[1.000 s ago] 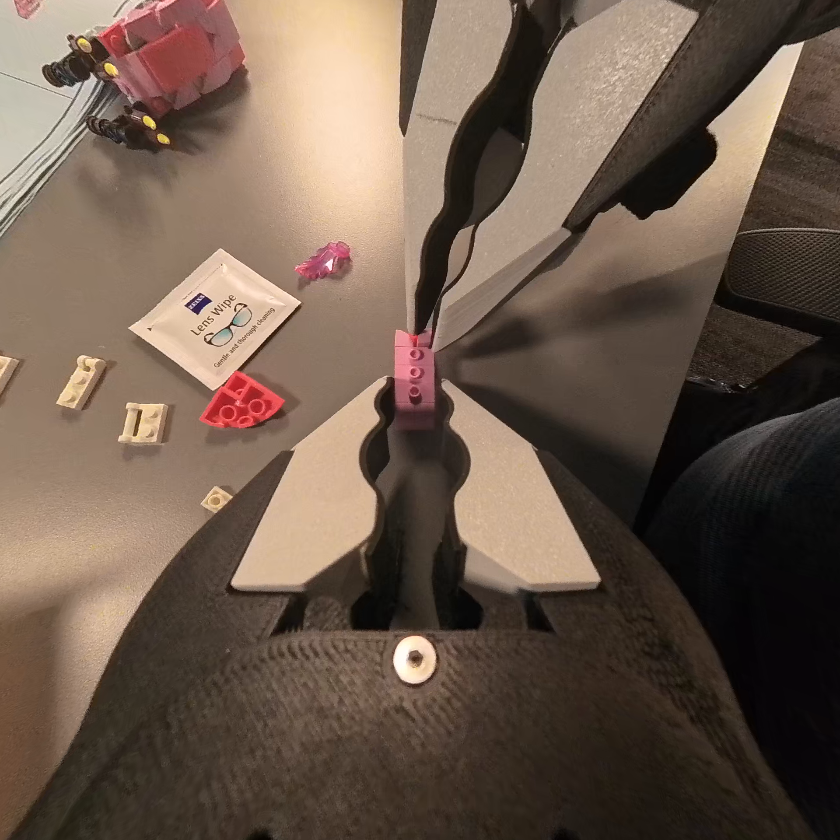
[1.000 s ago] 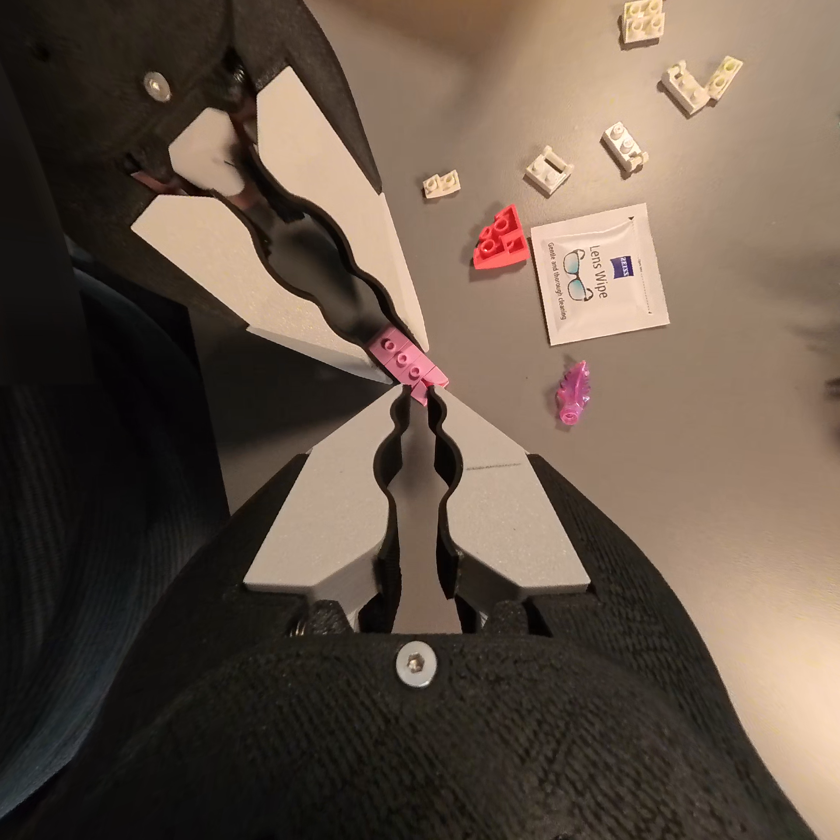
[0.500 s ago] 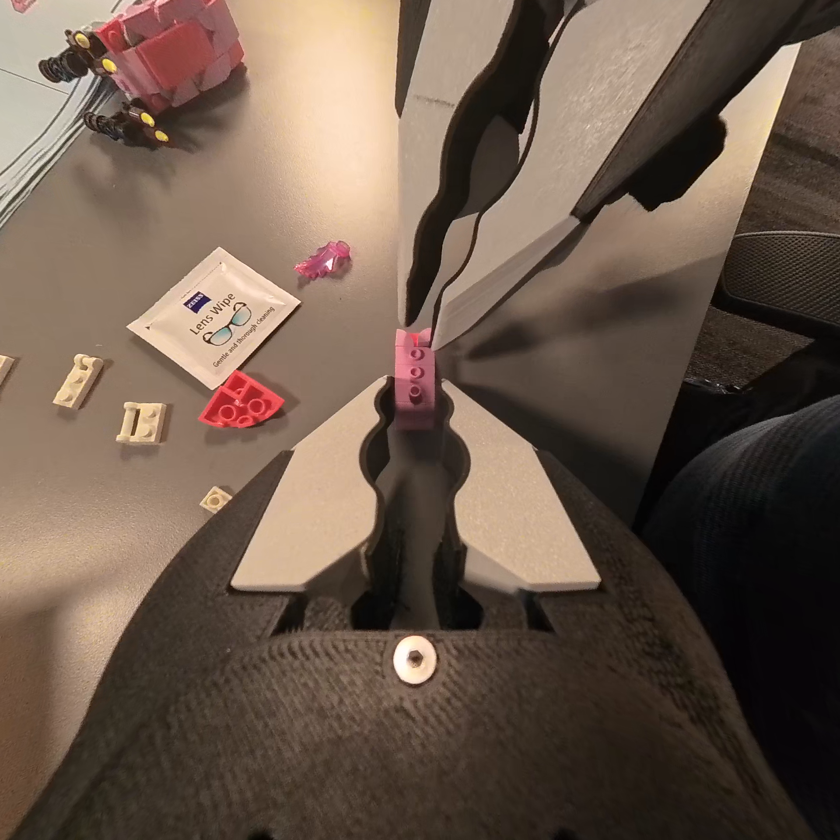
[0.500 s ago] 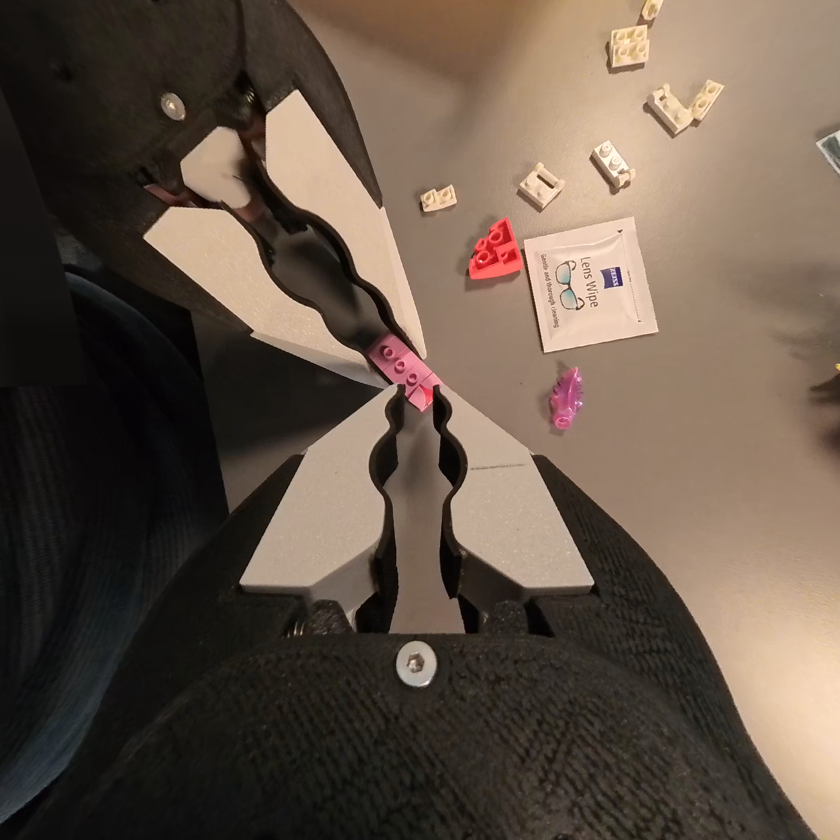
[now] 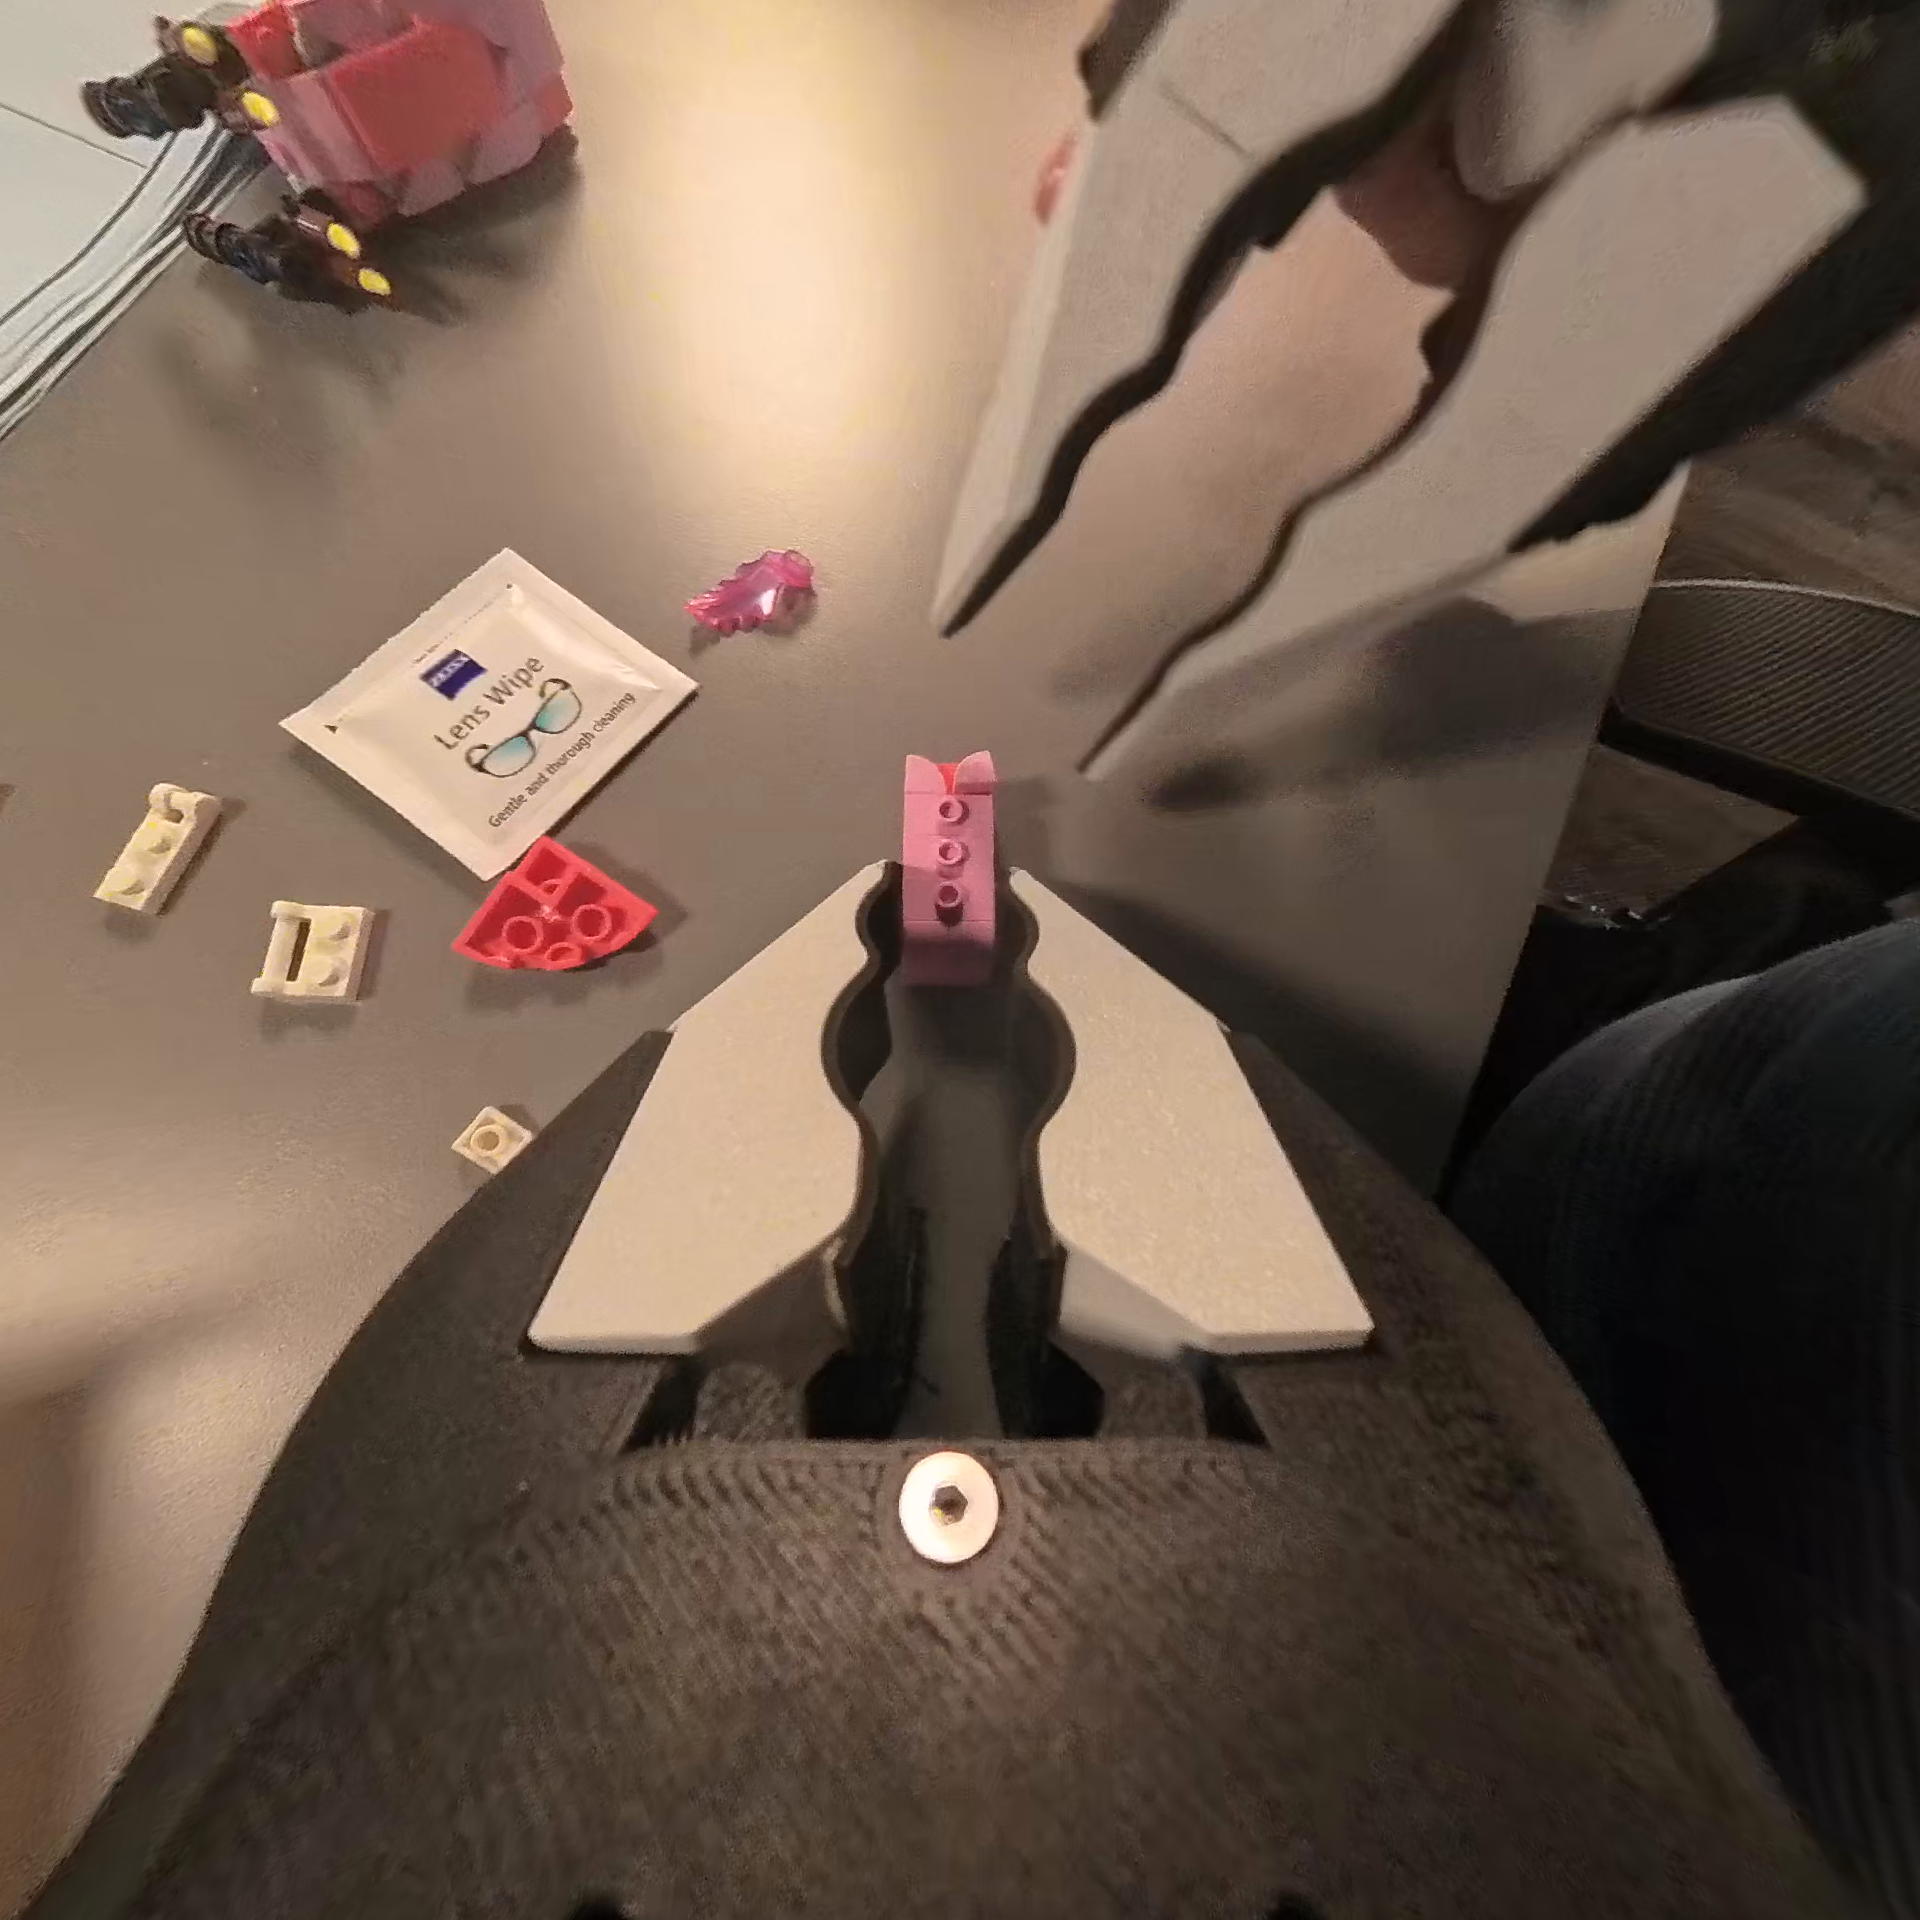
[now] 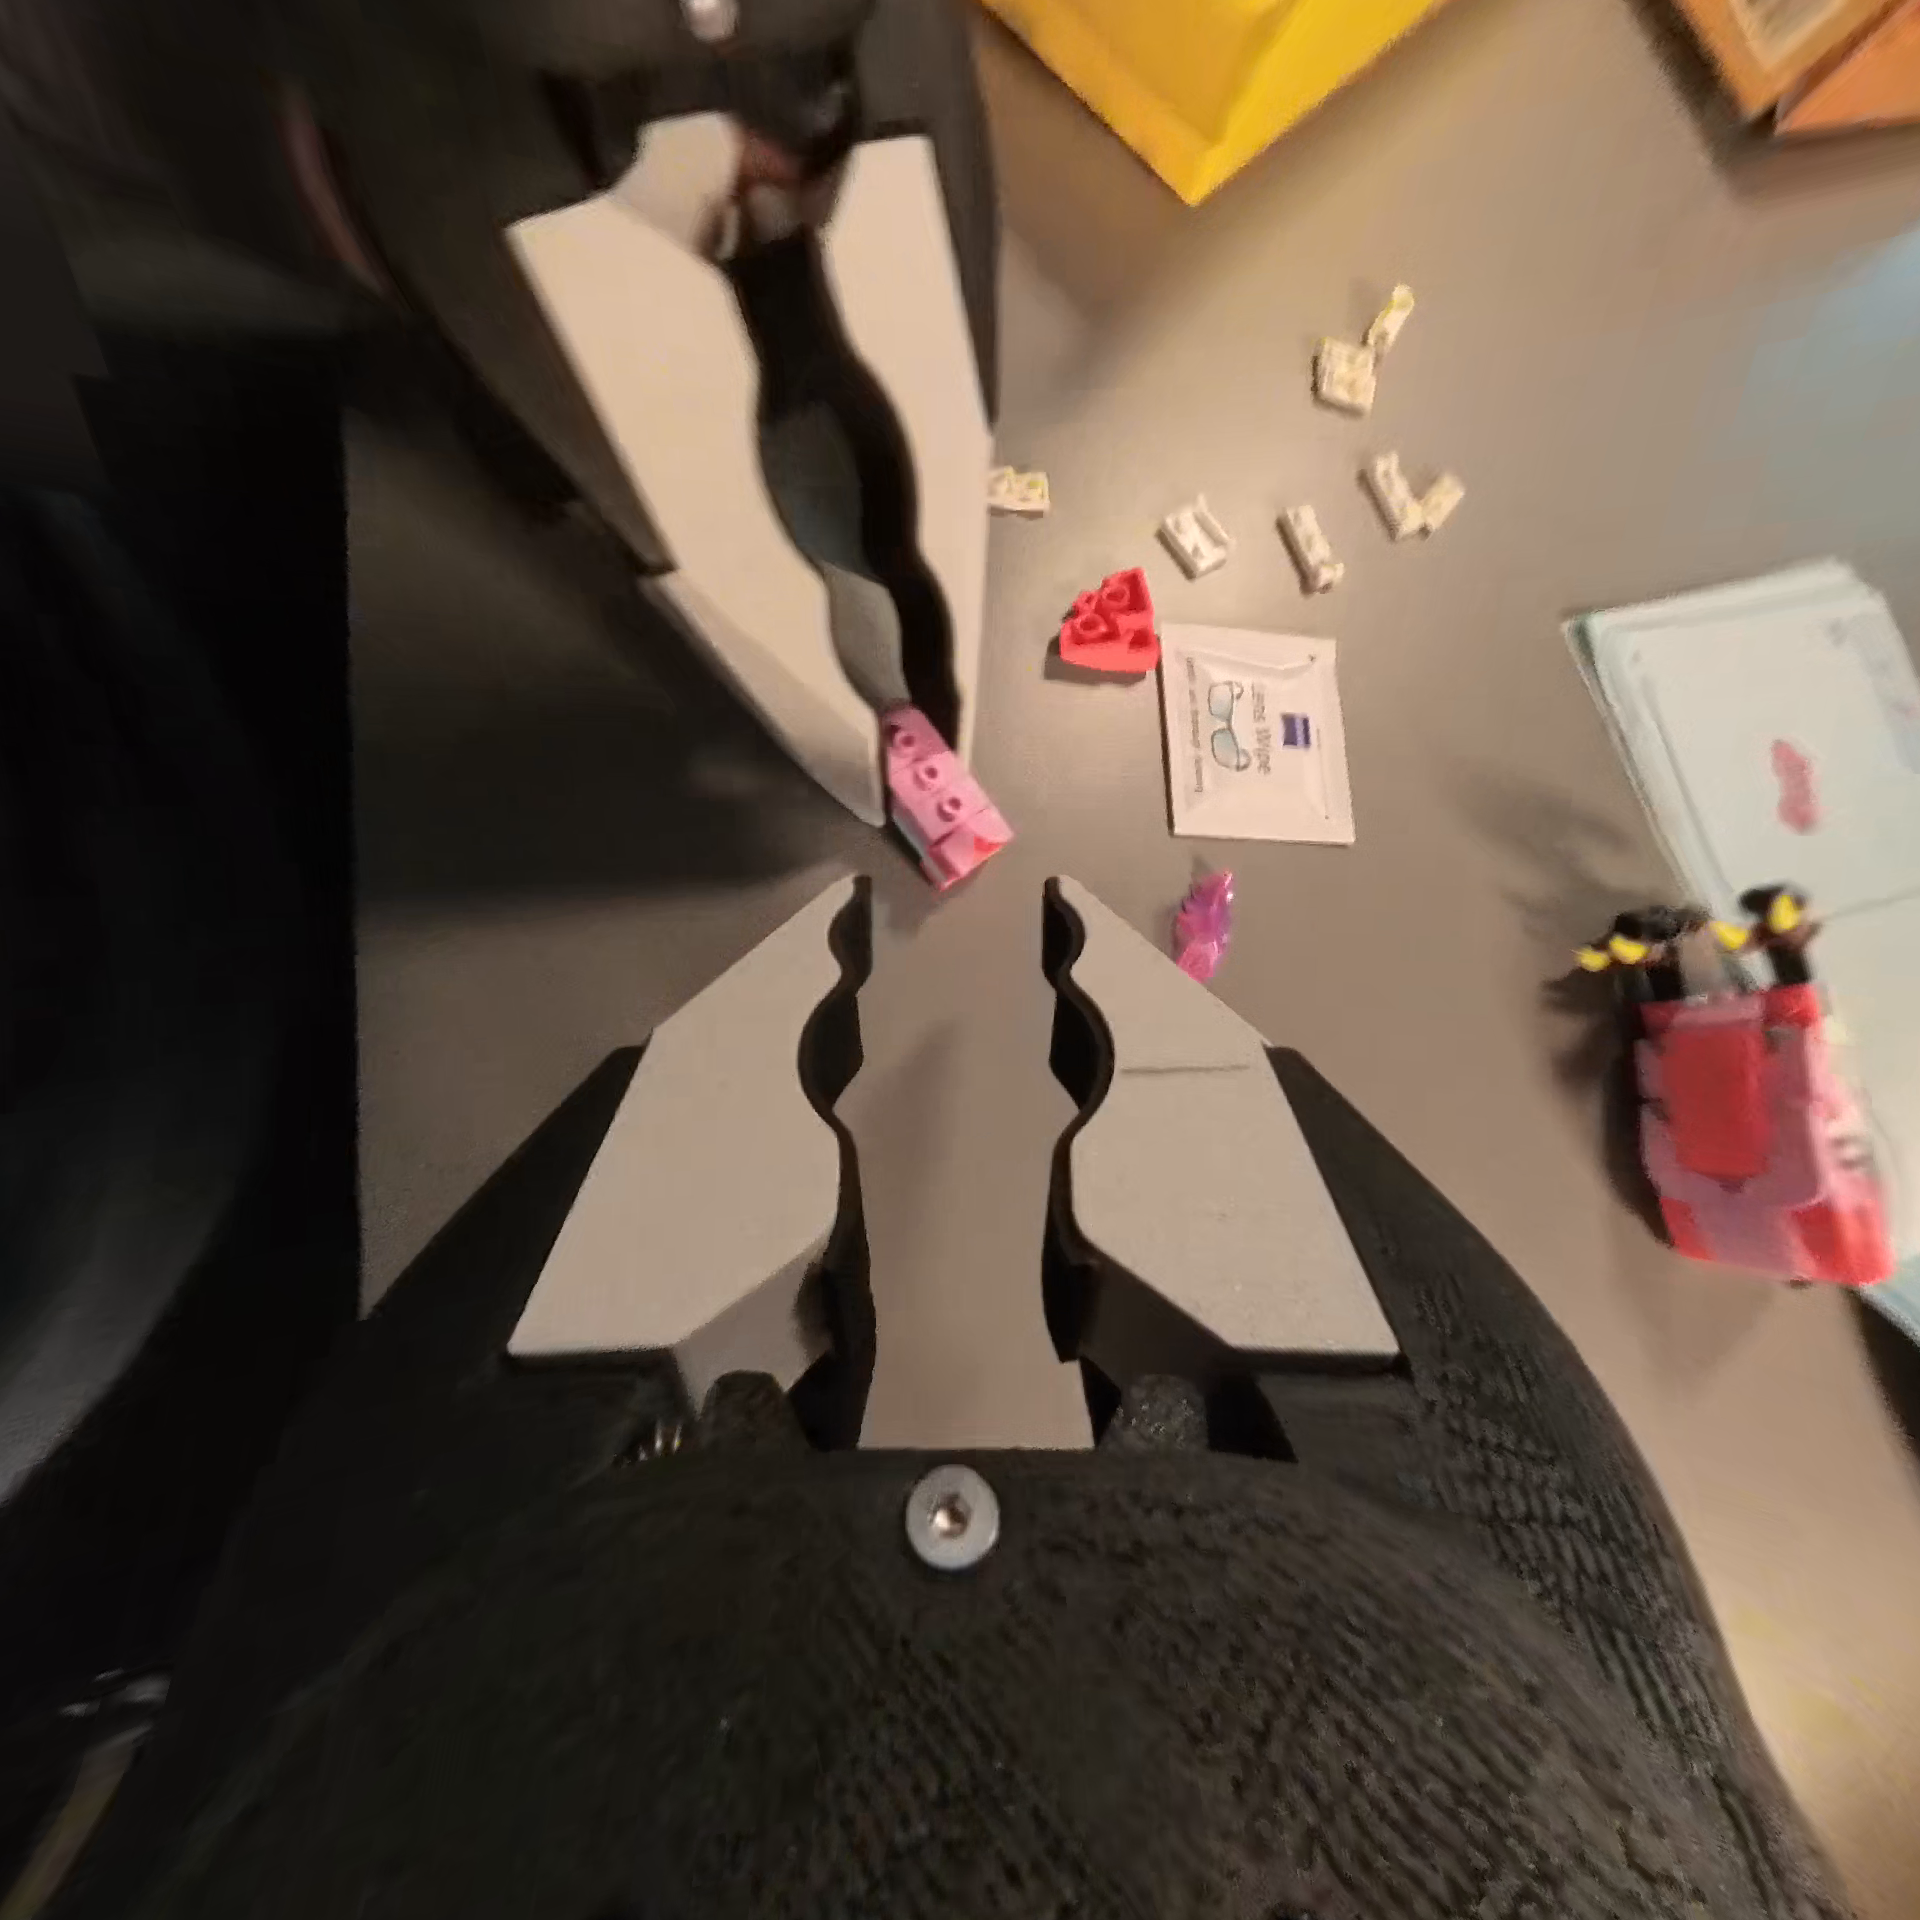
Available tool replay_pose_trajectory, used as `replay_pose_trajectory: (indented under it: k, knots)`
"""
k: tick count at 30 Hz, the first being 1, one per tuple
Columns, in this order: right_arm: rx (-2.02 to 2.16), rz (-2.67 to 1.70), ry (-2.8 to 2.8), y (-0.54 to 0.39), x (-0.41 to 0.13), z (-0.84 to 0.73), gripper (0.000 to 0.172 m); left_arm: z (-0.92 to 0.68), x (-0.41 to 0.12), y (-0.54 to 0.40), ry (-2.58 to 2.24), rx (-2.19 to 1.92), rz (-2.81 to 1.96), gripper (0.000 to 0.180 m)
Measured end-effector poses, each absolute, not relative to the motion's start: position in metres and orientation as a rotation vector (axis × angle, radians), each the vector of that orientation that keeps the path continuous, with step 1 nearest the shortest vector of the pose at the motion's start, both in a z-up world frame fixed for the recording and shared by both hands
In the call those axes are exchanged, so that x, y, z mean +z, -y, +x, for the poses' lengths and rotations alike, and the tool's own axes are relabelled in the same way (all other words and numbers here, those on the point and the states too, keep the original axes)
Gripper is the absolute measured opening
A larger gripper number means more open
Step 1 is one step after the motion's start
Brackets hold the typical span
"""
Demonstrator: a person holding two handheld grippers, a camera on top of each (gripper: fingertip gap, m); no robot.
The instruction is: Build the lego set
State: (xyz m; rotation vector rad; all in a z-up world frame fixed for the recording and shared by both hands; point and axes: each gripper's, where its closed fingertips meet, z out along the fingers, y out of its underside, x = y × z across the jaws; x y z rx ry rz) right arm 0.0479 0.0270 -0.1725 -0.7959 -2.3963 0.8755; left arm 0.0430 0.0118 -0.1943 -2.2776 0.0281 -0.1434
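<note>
Right now the left gripper point(image 5: 948, 883) pinches a small pink brick stack point(image 5: 948, 878) between its fingertips, the studs facing up and a sliver of red showing at its far end. It hangs above the grey table point(image 5: 623, 312), near the edge closest to the person. The right gripper point(image 6: 951, 894) has its fingers spread with nothing between them; it sits just beside the stack's free end without touching it.

On the table lie a red wedge brick point(image 5: 556, 920), a white wipe packet point(image 5: 488, 707), a clear pink leaf piece point(image 5: 753, 594), several cream hinge pieces point(image 5: 312, 948) and, farther off, a red and pink block model point(image 5: 400, 104).

The hold looks shallow (only the near end of the stack sits between the pads), so a knock from the right fingers could twist it loose. A dropped stack might bounce off the table edge. Both views are blurred, which makes any fine alignment harder to judge.
</note>
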Motion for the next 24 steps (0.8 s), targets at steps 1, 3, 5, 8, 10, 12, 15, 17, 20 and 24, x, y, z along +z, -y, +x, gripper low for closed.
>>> replay_pose_trajectory:
  k: [1, 3, 5, 8, 10, 12, 15, 17, 20, 24]
  knots:
    - [0.848, -0.723, 2.375, -0.025, -0.173, 0.048, 0.034, 0.041, -0.194, -0.012, -0.004, -0.145, -2.275, 0.016]
    - [0.787, -0.571, 2.319, -0.022, -0.171, 0.048, 0.037, 0.038, -0.191, -0.013, 0.039, -0.167, -2.254, 0.016]
    - [0.705, -0.427, 2.244, -0.022, -0.166, 0.045, 0.037, 0.038, -0.186, -0.015, 0.074, -0.203, -2.22, 0.016]
    - [0.525, -0.209, 2.124, -0.024, -0.16, 0.038, 0.037, 0.039, -0.183, -0.017, 0.089, -0.226, -2.2, 0.016]
    - [0.383, -0.107, 2.07, -0.028, -0.16, 0.035, 0.038, 0.04, -0.178, -0.018, 0.099, -0.242, -2.18, 0.016]
    - [0.352, -0.088, 2.055, -0.029, -0.16, 0.033, 0.042, 0.04, -0.174, -0.018, 0.112, -0.255, -2.165, 0.016]
    - [0.332, -0.06, 2.047, -0.029, -0.158, 0.033, 0.049, 0.039, -0.17, -0.018, 0.119, -0.258, -2.156, 0.016]
    - [0.33, -0.039, 2.067, -0.028, -0.16, 0.035, 0.05, 0.039, -0.167, -0.019, 0.122, -0.261, -2.146, 0.016]
    - [0.319, -0.008, 2.042, -0.026, -0.156, 0.034, 0.048, 0.038, -0.159, -0.02, 0.131, -0.268, -2.122, 0.016]
    - [0.289, 0.022, 1.985, -0.028, -0.145, 0.03, 0.038, 0.037, -0.15, -0.02, 0.134, -0.269, -2.097, 0.016]
